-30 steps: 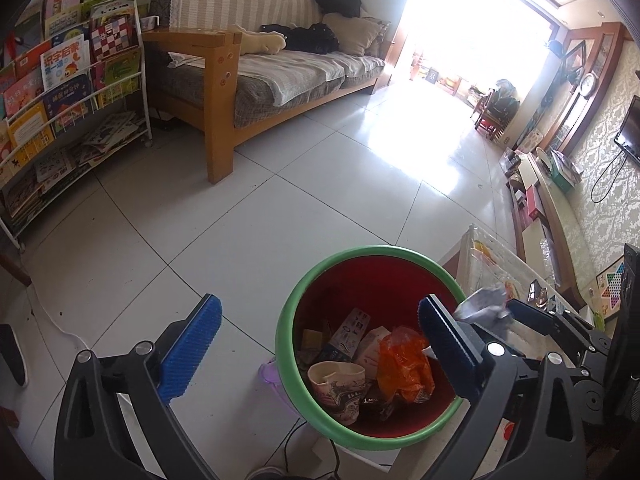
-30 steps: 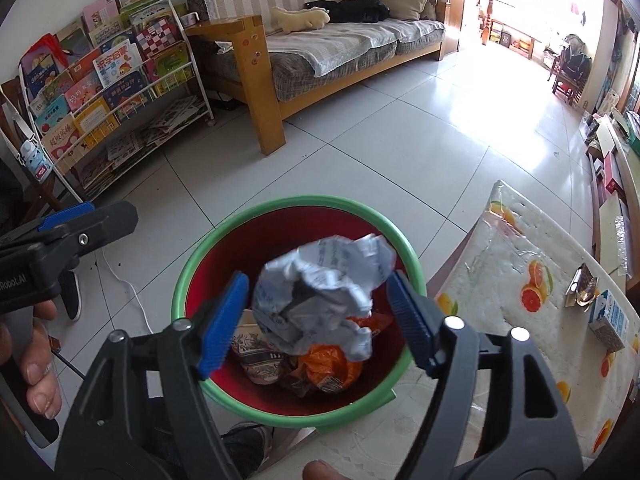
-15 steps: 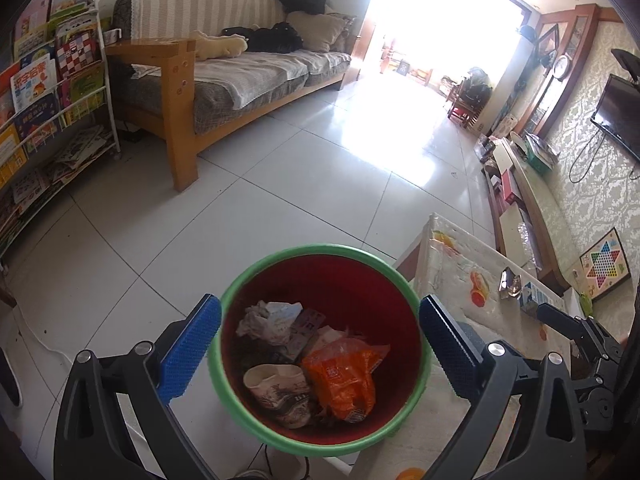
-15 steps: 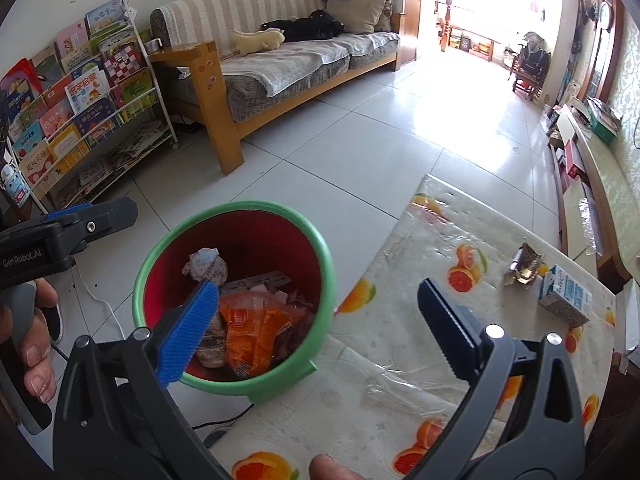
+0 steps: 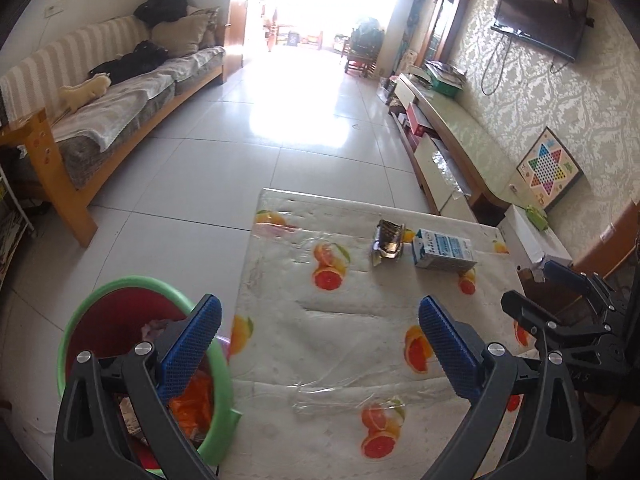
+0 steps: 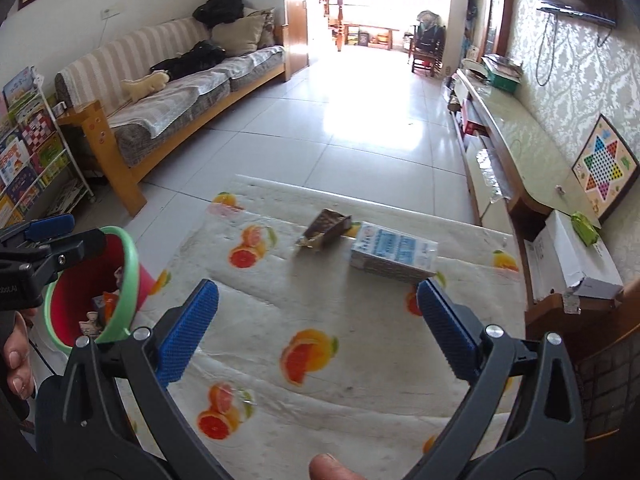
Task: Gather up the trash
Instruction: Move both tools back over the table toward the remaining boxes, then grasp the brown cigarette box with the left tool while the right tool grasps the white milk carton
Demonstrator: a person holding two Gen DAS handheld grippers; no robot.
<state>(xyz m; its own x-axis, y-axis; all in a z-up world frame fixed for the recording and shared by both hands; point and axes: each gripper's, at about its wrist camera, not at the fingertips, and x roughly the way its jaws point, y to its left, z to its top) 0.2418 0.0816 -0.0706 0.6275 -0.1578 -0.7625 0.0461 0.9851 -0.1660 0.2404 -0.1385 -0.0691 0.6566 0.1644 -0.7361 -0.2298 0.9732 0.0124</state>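
A red bin with a green rim [image 5: 120,288] stands on the floor left of the table and holds several pieces of trash; it also shows in the right wrist view [image 6: 130,264]. A blue-and-white carton [image 5: 444,249] [image 6: 394,254] and a crumpled foil wrapper [image 5: 387,242] [image 6: 326,229] lie at the far side of the table. My left gripper [image 5: 316,320] is open and empty over the table's near left part. My right gripper [image 6: 316,304] is open and empty, facing the carton and wrapper.
The table wears a fruit-print cloth [image 5: 360,320] under clear plastic. A wooden sofa [image 5: 100,112] stands left, a low TV cabinet [image 5: 452,136] right. A bookshelf [image 6: 28,152] is at far left. A white box [image 6: 572,256] sits beside the table's right edge.
The right gripper opened and dropped the crumpled paper into the bin. Both grippers then swung right, from over the bin to over the table.
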